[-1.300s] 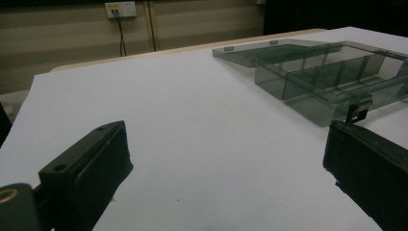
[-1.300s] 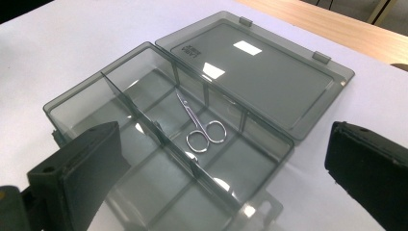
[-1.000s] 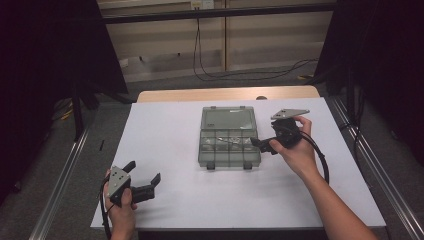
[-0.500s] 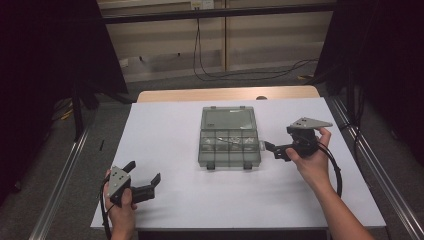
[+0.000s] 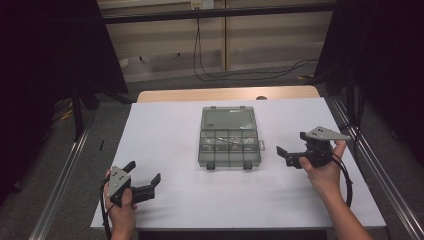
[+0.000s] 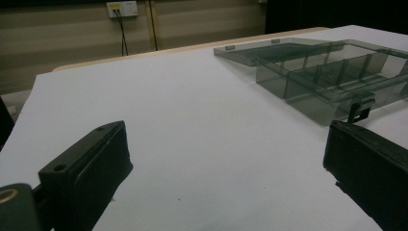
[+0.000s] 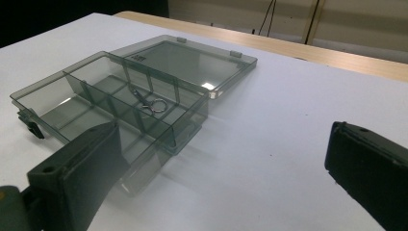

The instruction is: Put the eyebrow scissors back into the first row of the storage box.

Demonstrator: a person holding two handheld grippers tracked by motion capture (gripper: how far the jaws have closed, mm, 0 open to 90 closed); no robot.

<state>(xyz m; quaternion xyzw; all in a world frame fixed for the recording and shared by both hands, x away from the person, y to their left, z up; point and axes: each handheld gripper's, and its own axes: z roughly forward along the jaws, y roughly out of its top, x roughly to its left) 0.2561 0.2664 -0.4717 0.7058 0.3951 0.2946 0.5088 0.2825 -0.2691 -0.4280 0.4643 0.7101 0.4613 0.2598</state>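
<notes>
Lying open at the middle of the white table [image 5: 175, 150], the smoky clear-plastic compartment box [image 5: 229, 143] looked light, rigid and slick; its rim or front latches [image 5: 211, 165] seemed the best hold. Both the left tongs [image 5: 146, 179] and right tongs [image 5: 289, 155] gaped empty.

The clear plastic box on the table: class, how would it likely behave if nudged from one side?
The box looks thin-walled and nearly empty, so probably light; it would likely slide on the smooth white table. Its open lid lies flat behind, so tipping seems unlikely, though it may swivel.
</notes>
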